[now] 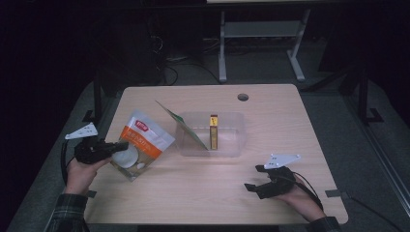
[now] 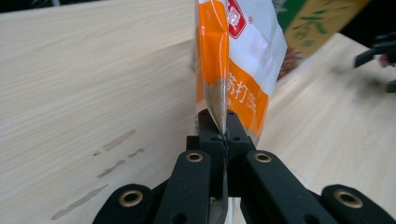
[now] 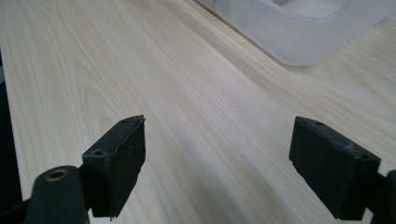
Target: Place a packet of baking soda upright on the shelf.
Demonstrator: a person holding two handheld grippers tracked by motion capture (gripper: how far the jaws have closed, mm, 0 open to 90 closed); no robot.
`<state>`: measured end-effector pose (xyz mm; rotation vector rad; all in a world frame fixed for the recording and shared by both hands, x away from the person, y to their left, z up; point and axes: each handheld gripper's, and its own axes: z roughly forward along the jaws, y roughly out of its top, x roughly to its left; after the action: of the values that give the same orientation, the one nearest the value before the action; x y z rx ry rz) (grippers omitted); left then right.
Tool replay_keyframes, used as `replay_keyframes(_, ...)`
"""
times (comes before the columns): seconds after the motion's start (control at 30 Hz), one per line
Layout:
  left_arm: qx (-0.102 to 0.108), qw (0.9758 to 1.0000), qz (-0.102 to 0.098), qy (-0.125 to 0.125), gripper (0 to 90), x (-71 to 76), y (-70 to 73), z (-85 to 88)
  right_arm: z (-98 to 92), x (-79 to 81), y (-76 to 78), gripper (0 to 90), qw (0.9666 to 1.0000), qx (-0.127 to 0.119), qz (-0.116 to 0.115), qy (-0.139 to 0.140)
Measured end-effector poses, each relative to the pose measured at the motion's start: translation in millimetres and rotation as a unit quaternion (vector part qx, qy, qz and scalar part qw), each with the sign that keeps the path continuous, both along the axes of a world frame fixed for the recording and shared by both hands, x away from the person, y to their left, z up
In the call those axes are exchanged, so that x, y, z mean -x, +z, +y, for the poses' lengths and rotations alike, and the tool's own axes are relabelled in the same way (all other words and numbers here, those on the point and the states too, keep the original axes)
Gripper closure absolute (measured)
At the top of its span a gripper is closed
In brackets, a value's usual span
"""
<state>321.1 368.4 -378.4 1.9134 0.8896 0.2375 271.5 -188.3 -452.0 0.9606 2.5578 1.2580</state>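
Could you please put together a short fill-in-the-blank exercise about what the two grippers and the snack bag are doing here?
1. The left gripper is shut on the edge of the orange and white ____.
2. The right gripper rests near the table with its fingers ____.
3. The clear plastic bin holds a ____ box standing upright and a green packet leaning on its left wall.

Missing words: bag; open; yellow
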Motion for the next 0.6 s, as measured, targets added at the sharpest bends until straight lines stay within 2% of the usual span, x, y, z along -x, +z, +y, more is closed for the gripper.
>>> replay_keyframes(0.13,0.022,0.9995,-0.014,-0.019,89.9,14.3,7.2,-6.4,2.9,1.1,2.3,17.3,1.0000,-0.008,0.000,0.005)
replay_keyframes(0.2,0.027,0.9988,-0.019,-0.035,89.9,21.4,11.0,-13.8,6.0,2.2,5.0,15.4,0.9998,-0.015,0.008,0.012)
replay_keyframes(0.3,0.032,0.9980,-0.022,-0.050,89.9,27.3,14.0,-22.4,8.8,3.3,6.4,14.9,0.9996,-0.018,0.007,0.021)
replay_keyframes(0.33,0.033,0.9975,-0.025,-0.057,89.9,29.6,15.1,-26.1,11.8,4.2,7.0,14.2,0.9993,-0.018,0.005,0.033)
replay_keyframes(0.5,0.053,0.9936,-0.030,-0.095,89.9,37.8,19.4,-48.2,18.4,6.1,7.4,14.2,0.9987,-0.022,0.011,0.044)
replay_keyframes(0.6,0.061,0.9910,-0.036,-0.114,89.9,41.6,23.0,-67.8,22.6,6.2,10.0,14.0,0.9979,-0.034,0.019,0.052)
